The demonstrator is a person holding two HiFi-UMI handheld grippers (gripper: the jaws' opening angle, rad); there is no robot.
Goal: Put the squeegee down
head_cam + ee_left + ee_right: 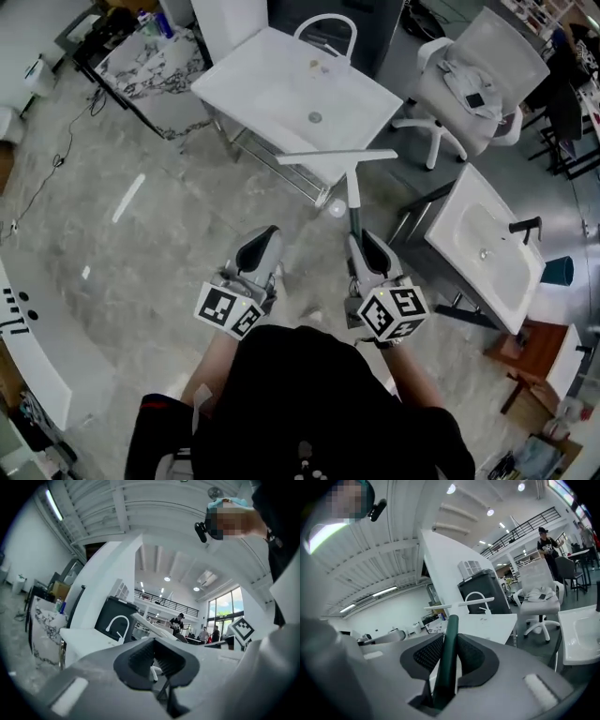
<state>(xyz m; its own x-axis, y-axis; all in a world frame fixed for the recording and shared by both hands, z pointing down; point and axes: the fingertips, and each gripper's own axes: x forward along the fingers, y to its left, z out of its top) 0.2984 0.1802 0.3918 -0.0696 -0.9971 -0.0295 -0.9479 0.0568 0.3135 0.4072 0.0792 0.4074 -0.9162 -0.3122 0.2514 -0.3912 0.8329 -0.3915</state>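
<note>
No words, brands or numbers I can actually read from here. Closest thing is the black-and-white square patterns on the left marker cube [228, 312] and the right marker cube [394, 312], and that's not text.

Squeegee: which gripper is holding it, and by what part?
The right gripper is shut on the squeegee, pinching its dark green handle. The white blade sticks out in front. The left gripper holds nothing.

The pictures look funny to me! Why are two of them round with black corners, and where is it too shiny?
Left gripper view: wide-angle lens curves the ceiling beams and darkens corners. Right gripper view: same bending, with glaring ceiling lights. Head view: sharp, one glare streak on the floor.
</note>
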